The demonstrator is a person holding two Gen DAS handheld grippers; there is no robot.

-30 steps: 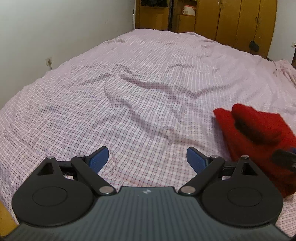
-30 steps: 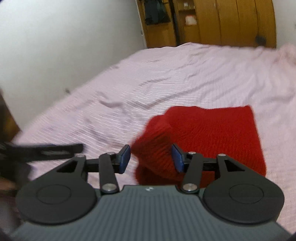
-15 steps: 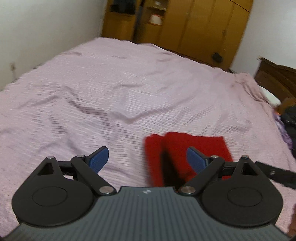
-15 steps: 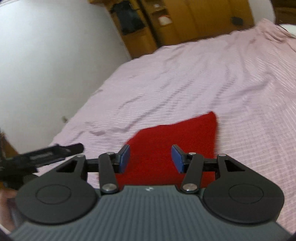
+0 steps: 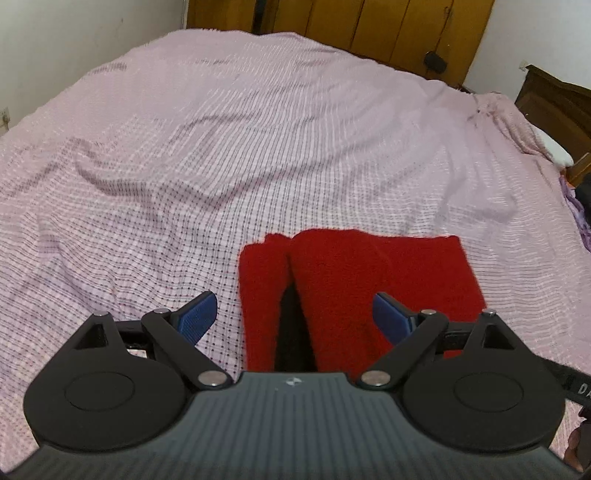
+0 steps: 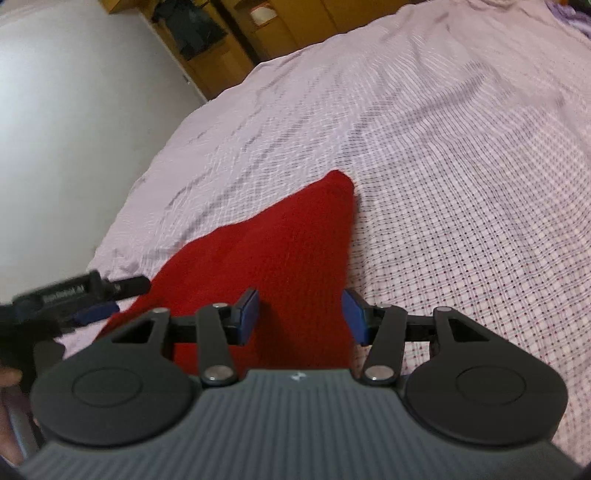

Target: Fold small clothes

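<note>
The bed [image 5: 258,147] fills most of both views and is covered by a pink checked sheet [image 6: 461,206], which is creased in long ridges toward its far side. Behind it, a row of wooden wardrobes [image 5: 388,29] is seen against a white wall [image 6: 74,110], and a dark wooden headboard [image 5: 554,107] with a white pillow [image 5: 557,153] is seen at the bed's right edge in the left wrist view.

A red knitted garment [image 5: 369,280] lies flat on the sheet near the bed's close edge. It is folded into a rough rectangle, with a narrower strip lying alongside its left side and a dark gap opening between the two parts at the near end.

The left gripper [image 5: 295,317] is held above the near end of the garment, its jaws spread wide, with one blue pad over the sheet and the other over the red knit; nothing is pinched. The right gripper [image 6: 301,314] is held over the garment's right portion, its jaws spread apart and holding nothing, with the red knit seen between the blue pads; whether the pads touch the cloth cannot be told.
</note>
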